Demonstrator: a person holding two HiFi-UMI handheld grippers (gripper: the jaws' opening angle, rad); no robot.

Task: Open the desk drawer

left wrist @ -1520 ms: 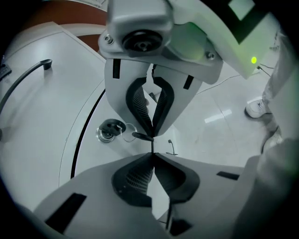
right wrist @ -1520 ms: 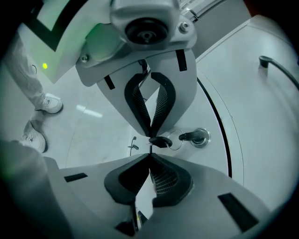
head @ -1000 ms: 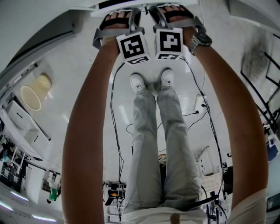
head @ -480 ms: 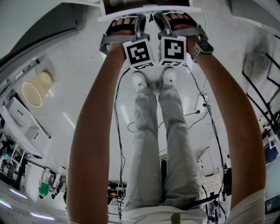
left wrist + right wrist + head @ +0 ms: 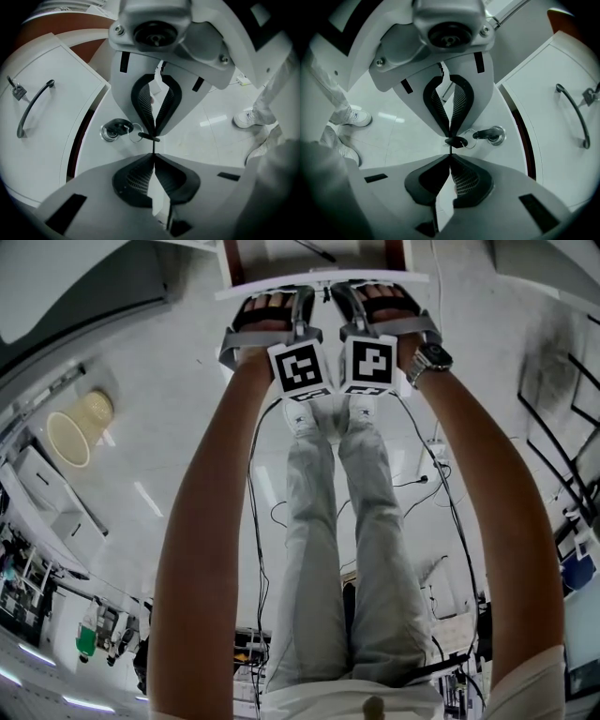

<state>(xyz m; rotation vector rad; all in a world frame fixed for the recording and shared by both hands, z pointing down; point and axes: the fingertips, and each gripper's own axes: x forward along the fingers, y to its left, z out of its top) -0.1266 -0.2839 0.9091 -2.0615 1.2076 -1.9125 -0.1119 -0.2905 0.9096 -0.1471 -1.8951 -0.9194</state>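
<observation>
The drawer (image 5: 417, 278) stands part-way out at the top of the head view. Its brown inside shows past the white near edge, so I'd judge the pull is under way but not finished. On its glossy white front (image 5: 93, 157) sits a lock (image 5: 110, 132) with a key in it, and a spare key (image 5: 148, 137) hangs from that key's ring (image 5: 136, 133). The left gripper (image 5: 152, 154) has its jaws pressed together, tips right at the front, on what looks to me like the thin blade of the spare key. The right gripper (image 5: 450, 157) is clamped the same way, just beside the lock. The left hand (image 5: 267, 310) and right hand (image 5: 384, 301) sit side by side at the drawer's near edge, arms stretched down past the person's shoes (image 5: 328, 413). Across a dark gap from the front is a white panel with a curved handle (image 5: 33, 108). The next move, as I see it, is a straight, level draw towards the person with both hands together. A sideways tug on so slight a hold could let it slip or strain the key in the lock.
</observation>
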